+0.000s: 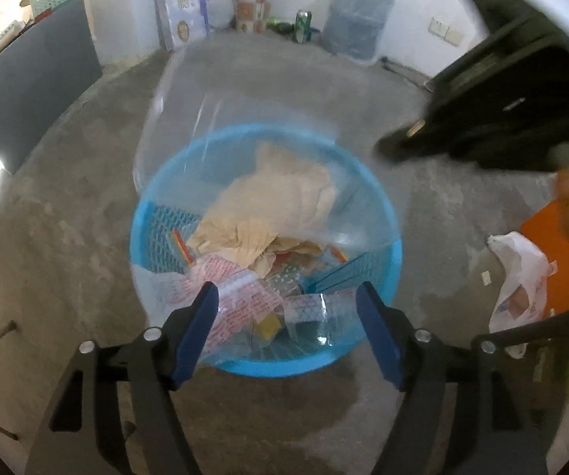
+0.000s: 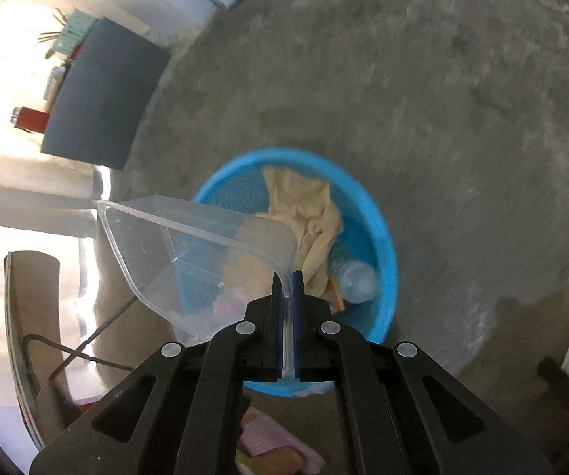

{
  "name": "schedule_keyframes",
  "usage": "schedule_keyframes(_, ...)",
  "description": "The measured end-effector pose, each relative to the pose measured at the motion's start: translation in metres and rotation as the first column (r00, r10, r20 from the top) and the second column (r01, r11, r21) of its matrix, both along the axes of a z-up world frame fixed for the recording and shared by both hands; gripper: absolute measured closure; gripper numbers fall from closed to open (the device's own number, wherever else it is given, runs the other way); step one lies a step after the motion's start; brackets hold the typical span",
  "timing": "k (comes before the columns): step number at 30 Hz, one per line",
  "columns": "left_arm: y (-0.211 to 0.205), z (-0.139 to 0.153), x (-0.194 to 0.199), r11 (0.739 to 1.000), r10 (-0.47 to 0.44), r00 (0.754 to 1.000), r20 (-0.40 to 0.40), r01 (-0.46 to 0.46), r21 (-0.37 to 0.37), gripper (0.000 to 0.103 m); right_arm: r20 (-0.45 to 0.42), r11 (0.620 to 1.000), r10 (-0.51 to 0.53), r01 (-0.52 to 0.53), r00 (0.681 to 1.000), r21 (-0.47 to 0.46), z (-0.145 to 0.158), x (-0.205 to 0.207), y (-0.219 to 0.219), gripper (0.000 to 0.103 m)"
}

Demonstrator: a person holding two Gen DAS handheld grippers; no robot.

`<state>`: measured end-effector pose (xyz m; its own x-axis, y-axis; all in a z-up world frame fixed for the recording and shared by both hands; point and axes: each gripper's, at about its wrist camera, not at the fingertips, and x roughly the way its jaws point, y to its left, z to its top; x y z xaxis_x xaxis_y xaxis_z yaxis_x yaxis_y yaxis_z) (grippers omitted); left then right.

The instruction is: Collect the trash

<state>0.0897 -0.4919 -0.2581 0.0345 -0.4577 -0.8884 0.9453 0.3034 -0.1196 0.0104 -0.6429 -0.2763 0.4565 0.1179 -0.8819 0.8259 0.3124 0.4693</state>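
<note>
The right gripper was pinched on the rim of a clear plastic container, which hung tilted over the blue basket, reaching toward ten o'clock in the right wrist view. The left gripper stood spread wide and held nothing, poised above the basket at its six o'clock rim. Inside lay crumpled tan paper, printed wrappers and a clear bottle. A white plastic bag lay on the concrete floor at three o'clock of the basket.
</note>
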Motion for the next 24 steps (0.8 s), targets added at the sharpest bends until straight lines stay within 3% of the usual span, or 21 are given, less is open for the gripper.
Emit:
schedule_keyframes(3,0.014,0.016,-0.004,1.000,-0.004,1.000,0.014,0.004,0.003,0.026,-0.013,0.997,-0.018,0.019,1.000,0.069,-0.020,0.005,-0.001,0.094)
schedule_keyframes(5,0.025,0.028,-0.009,1.000,-0.027,0.999,0.026,0.026,0.017,0.026,-0.062,0.995,-0.020,0.026,0.998,0.093,-0.030,0.007,0.002,0.078)
schedule_keyframes(6,0.029,0.031,-0.011,0.999,-0.031,0.999,0.032,0.030,0.021,0.025,-0.092,0.995,-0.023,0.031,0.995,0.090,-0.033,0.006,0.002,0.061)
schedule_keyframes(10,0.057,0.056,-0.022,0.999,-0.035,0.999,0.041,0.034,0.025,0.021,-0.138,0.999,-0.036,0.038,0.990,0.010,-0.021,-0.003,0.006,0.046)
schedule_keyframes(18,0.099,0.110,-0.030,0.995,0.043,0.999,-0.001,-0.043,-0.089,0.018,-0.104,0.990,-0.055,0.042,0.993,-0.131,0.034,-0.039,0.021,0.045)
schedule_keyframes(24,0.129,0.148,-0.052,0.977,0.121,0.989,-0.085,-0.134,-0.169,0.014,-0.112,0.961,0.026,-0.056,0.993,-0.272,0.087,-0.063,0.066,0.039)
